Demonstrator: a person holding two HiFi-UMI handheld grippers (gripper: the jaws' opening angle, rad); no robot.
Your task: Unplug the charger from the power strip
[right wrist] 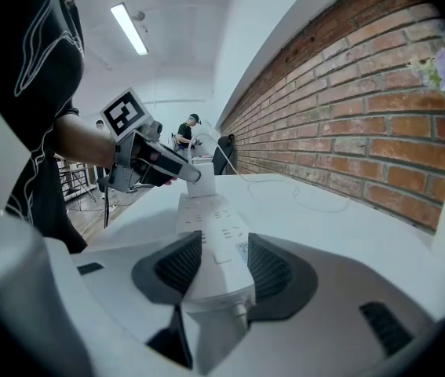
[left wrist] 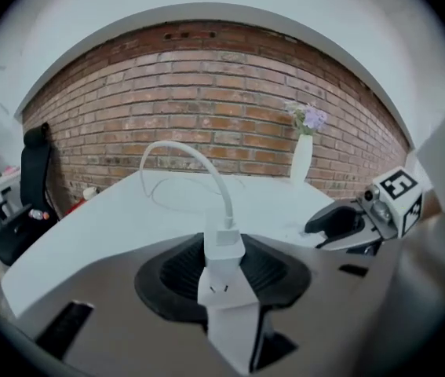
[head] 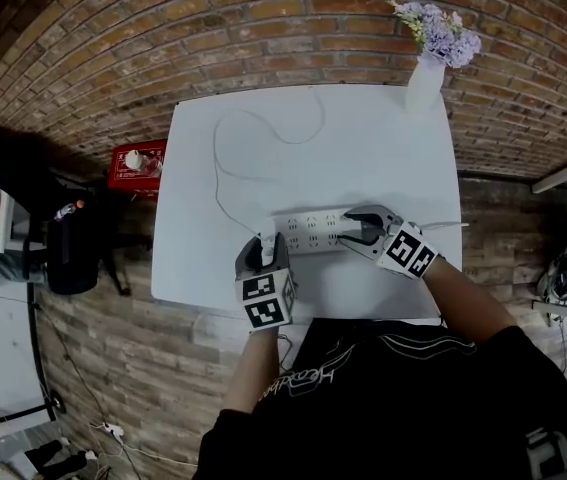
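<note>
Left gripper view: left gripper [left wrist: 224,269] jaws clenched on white block charger [left wrist: 224,246]. Right gripper [right wrist: 222,267] jaws clamp long white power strip [right wrist: 206,225]. Risk: skewed pull binds prongs, strip slips.

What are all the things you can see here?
table: one, white, in front of the brick wall
brick wall: one, reddish-brown, behind the table
power strip: one, white, lying on the table's near side
charger: one, white, at the power strip's left end
cable: one, white, looping from the charger across the table
vase: one, white, table's far right corner
flowers: one bunch, purple, in the vase
red box: one, red, left of the table
left tongs: one, grey with black pads, shut on the charger
right tongs: one, grey with black pads, shut on the power strip
</note>
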